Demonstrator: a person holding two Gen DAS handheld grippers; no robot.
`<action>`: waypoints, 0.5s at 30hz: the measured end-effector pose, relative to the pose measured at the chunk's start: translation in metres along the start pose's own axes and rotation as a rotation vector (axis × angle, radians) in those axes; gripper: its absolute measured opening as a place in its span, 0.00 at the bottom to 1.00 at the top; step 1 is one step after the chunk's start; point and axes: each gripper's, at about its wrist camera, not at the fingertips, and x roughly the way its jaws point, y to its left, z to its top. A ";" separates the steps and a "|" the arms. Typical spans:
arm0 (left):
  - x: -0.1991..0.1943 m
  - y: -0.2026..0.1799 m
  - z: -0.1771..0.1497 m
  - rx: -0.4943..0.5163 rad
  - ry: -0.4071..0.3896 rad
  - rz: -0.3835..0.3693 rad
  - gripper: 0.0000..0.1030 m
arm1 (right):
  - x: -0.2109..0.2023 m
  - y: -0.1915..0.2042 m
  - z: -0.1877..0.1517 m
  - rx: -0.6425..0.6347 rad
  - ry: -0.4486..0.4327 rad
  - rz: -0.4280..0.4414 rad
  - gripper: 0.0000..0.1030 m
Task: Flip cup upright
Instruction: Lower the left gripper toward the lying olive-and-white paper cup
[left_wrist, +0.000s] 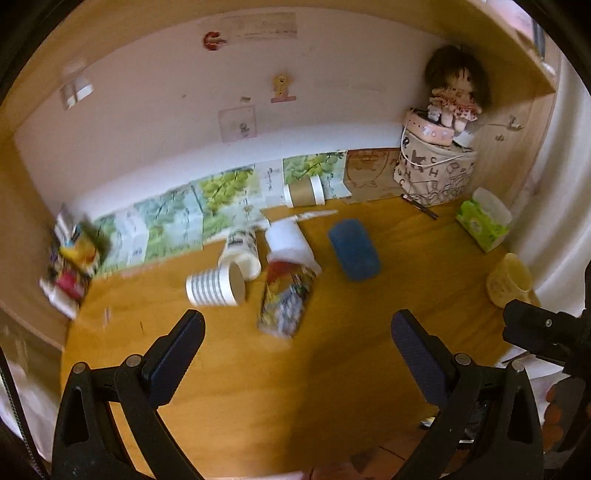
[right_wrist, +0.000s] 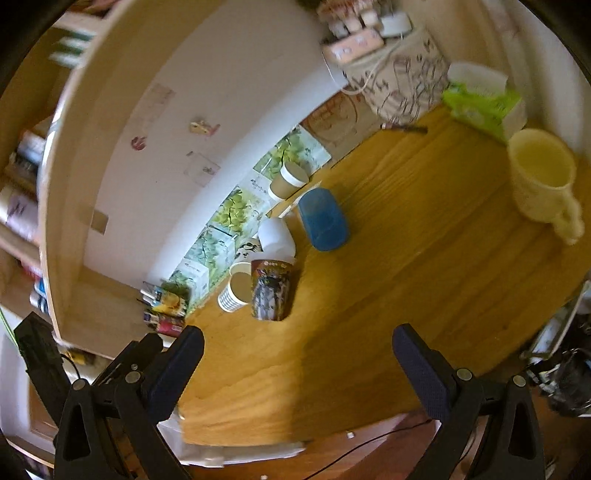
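Holding both tools above the wooden tabletop, we see the left hand-held gripper at the bottom of its frame with jaws spread wide and nothing between them. The right hand-held gripper sits likewise at the bottom of its own frame, jaws wide and bare.

A cluster of cups lies just above centre in the left wrist view. The picture-printed cup appears tipped over there, its white rim toward the upper part of the frame; motion blur keeps us from being sure of its pose. In the right wrist view it shows at centre-left. Just left of it lies the striped paper cup on its side, mouth facing right. Behind them lie a white cup with dark print and a plain white cup, touching or nearly touching. A brown-sleeved cup lies on its side near the wall, apart from the cluster.

Right of the cluster lies a blue case. A yellow mug stands upright at the right edge, with a green tissue pack above it.
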 end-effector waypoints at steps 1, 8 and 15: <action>0.008 0.002 0.011 0.022 0.003 0.006 0.98 | 0.005 0.000 0.005 0.013 0.010 0.009 0.99; 0.052 0.001 0.062 0.199 0.016 0.021 0.98 | 0.051 0.006 0.053 0.100 0.055 0.075 0.99; 0.105 -0.007 0.105 0.381 0.030 0.036 0.98 | 0.089 0.009 0.097 0.131 0.040 0.085 0.99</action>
